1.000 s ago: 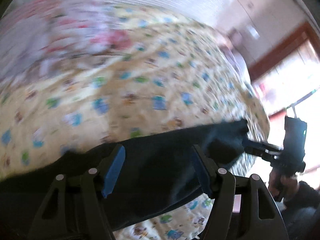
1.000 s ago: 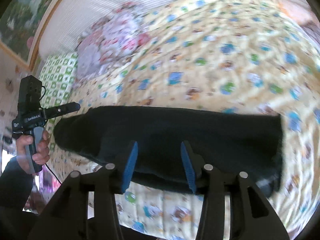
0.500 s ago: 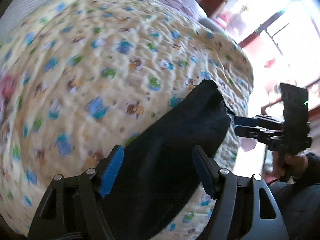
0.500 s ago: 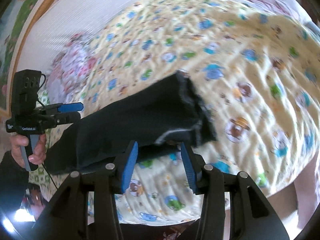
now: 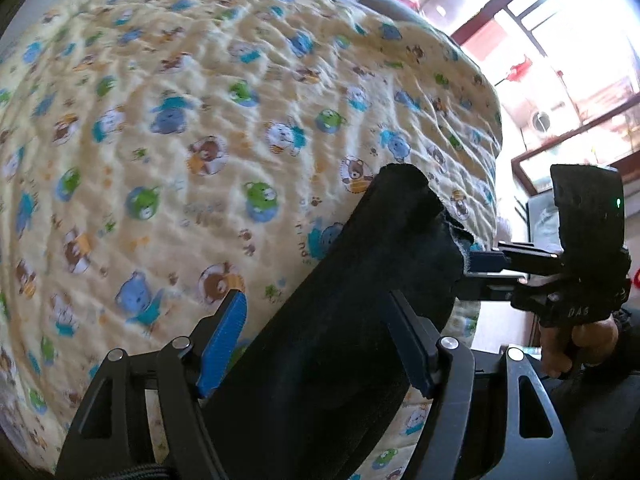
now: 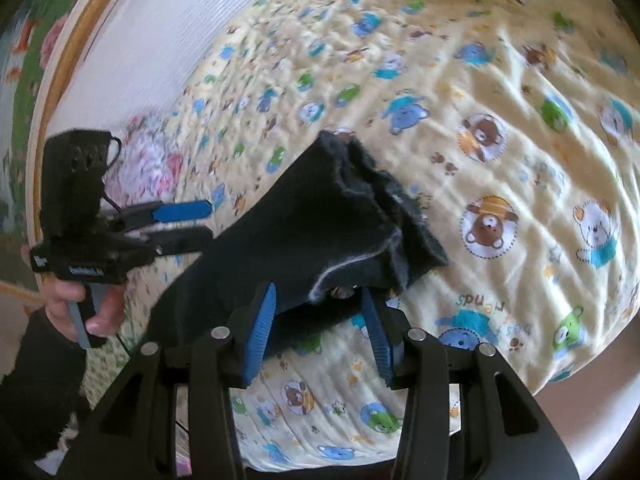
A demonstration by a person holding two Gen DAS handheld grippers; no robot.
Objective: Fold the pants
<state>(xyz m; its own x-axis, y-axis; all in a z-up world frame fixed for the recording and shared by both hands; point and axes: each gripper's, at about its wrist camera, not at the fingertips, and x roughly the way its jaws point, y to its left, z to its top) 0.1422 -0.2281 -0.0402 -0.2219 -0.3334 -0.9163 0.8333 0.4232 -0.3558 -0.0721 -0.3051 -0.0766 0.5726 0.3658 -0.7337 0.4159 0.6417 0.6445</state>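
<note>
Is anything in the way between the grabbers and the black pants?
Nothing visible is. The pants lie on the teddy-bear quilt, and the dark cloth runs right between the open fingers of the left gripper and the right gripper. Only pants and quilt show there.

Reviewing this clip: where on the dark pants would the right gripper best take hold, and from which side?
Probably the frayed hem of the pants. It is the free end, its layers stacked and looking slightly lifted off the bedspread, directly ahead of the right gripper. Come from the bed's near edge, one finger above and one below the layers.
</note>
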